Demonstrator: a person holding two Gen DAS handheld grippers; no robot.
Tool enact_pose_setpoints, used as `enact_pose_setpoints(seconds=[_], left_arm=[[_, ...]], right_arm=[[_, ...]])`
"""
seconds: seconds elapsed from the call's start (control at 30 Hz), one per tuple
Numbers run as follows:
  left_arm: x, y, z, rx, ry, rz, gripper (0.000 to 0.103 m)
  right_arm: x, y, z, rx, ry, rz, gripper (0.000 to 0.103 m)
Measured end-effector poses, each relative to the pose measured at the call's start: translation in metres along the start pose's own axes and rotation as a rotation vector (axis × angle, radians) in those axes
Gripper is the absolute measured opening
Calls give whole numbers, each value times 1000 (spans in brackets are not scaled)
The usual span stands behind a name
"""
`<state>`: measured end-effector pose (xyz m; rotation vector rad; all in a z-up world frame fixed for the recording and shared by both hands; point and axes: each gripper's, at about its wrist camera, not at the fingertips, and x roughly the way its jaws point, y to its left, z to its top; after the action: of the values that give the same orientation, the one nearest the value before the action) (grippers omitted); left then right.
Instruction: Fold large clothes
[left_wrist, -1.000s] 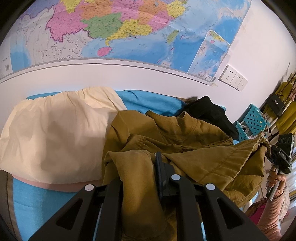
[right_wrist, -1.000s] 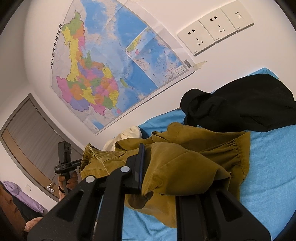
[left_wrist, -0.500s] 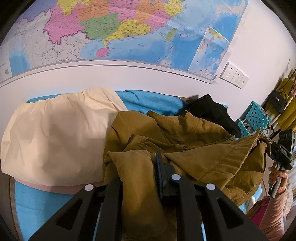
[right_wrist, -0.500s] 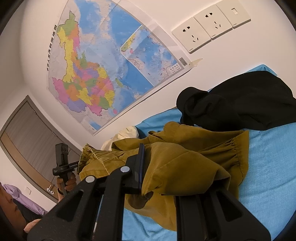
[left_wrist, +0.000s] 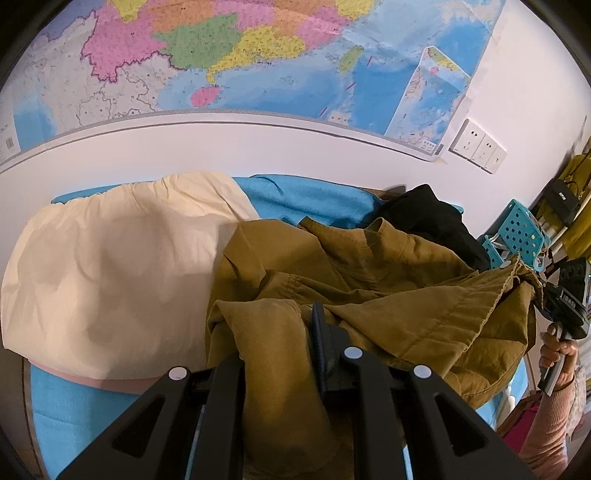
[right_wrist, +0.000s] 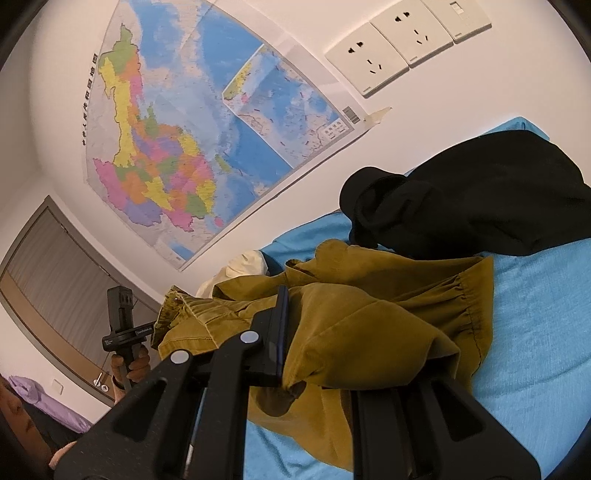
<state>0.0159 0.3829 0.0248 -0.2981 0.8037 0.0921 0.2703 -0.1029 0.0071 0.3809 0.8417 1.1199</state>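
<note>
An olive-brown garment (left_wrist: 369, 288) hangs stretched between my two grippers above the blue bed cover (left_wrist: 306, 195). My left gripper (left_wrist: 280, 332) is shut on one end of it; cloth drapes over the fingers. My right gripper (right_wrist: 354, 332) is shut on the other end of the garment (right_wrist: 369, 314). The right gripper also shows at the right edge of the left wrist view (left_wrist: 550, 295), and the left gripper shows at the left of the right wrist view (right_wrist: 155, 325). The garment's lower part rests on the bed.
A cream pillow (left_wrist: 110, 273) lies at the left of the bed. A black garment (right_wrist: 480, 206) lies by the wall. A map (left_wrist: 258, 55) and wall sockets (right_wrist: 406, 44) are behind. A teal perforated basket (left_wrist: 521, 232) stands at the right.
The garment has been pulled a little more taut between the grippers. The right gripper has shifted slightly to the right and up in the left wrist view.
</note>
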Motion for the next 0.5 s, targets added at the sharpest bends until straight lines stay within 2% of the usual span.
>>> enact_pose_setpoints(seconds=[0.5], left_arm=[[32, 8, 17, -36, 66, 19, 15]], right_arm=[[29, -25, 11, 46, 44, -47, 11]])
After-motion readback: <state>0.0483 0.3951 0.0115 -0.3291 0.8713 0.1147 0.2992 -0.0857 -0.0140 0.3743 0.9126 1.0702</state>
